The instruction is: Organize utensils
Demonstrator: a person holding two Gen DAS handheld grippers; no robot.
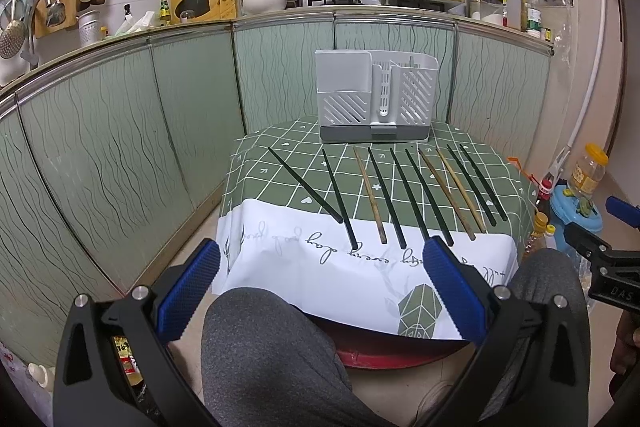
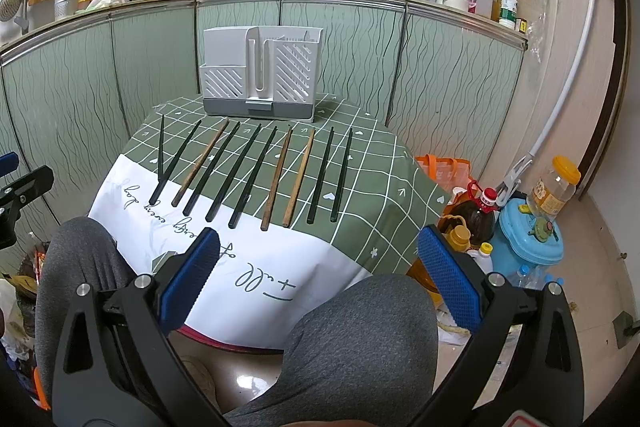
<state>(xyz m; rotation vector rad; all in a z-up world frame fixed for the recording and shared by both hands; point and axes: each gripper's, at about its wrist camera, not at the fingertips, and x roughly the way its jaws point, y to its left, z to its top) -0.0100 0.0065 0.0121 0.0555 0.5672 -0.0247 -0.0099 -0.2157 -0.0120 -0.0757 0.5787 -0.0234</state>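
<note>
Several chopsticks lie side by side on a small table with a green checked cloth [image 1: 500, 183] [image 2: 384, 167]: most are black chopsticks [image 1: 386, 197] [image 2: 252, 177], three are brown wooden chopsticks [image 1: 370, 193] [image 2: 298, 177]. Behind them stands a white slotted utensil holder [image 1: 374, 95] [image 2: 260, 73], with nothing showing above its rim. My left gripper [image 1: 324, 263] hovers open before the table's near edge, nothing between its blue pads. My right gripper [image 2: 318, 251] is also open and holds nothing, just short of the chopsticks' near ends.
A person's grey-trousered knees [image 1: 264, 351] [image 2: 360, 343] sit under both grippers. Green cabinet doors [image 1: 120, 131] wall the left and back. Bottles, a jar and a blue lidded container [image 2: 528, 239] crowd the floor at the right of the table.
</note>
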